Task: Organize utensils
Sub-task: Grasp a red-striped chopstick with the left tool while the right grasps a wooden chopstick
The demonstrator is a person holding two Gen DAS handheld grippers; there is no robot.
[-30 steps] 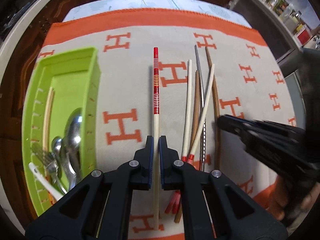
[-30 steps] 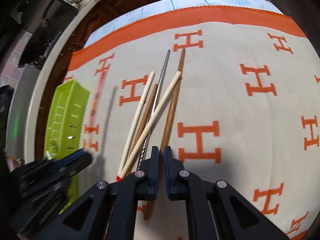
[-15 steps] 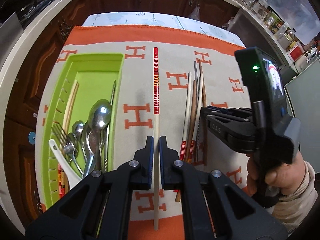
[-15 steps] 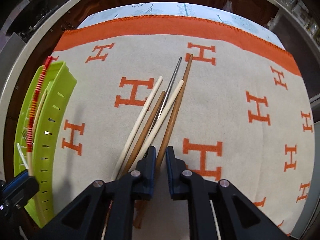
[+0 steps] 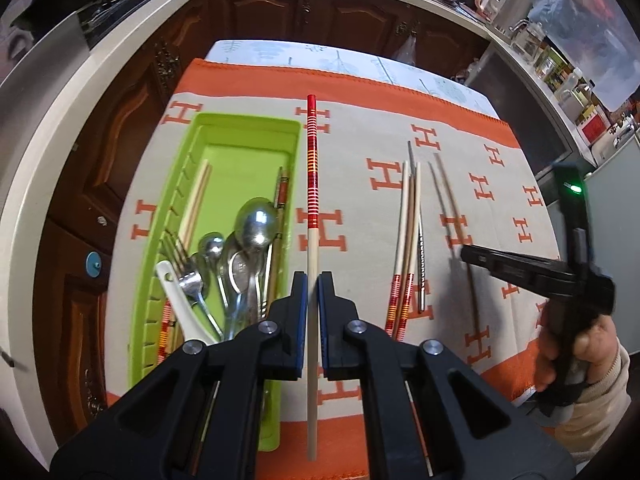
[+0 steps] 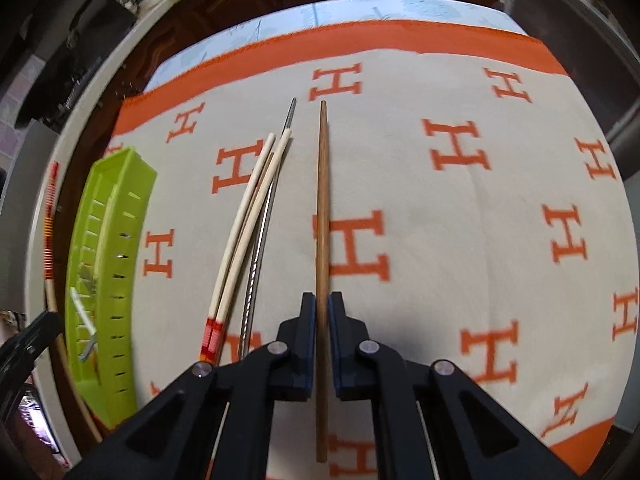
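Left wrist view: left gripper (image 5: 313, 280) jaws pinch a red-striped chopstick (image 5: 312, 184) beside the green tray (image 5: 294, 148) wall, pointing away. Right gripper (image 6: 322, 304) jaws clamp a brown wooden chopstick (image 6: 322, 200), lengthwise over open blanket (image 6: 480, 220).

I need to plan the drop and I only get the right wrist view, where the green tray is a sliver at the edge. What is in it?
Observer: The green tray holds metal spoons, a fork and a few chopsticks, crowded toward its near end.
Operator: Is the far end free?
Observer: Mostly; only the tips of a pale chopstick pair reach into it.
Operator: And what is the left gripper doing?
Observer: The left gripper is shut on a red-banded chopstick, just right of the tray's right wall.
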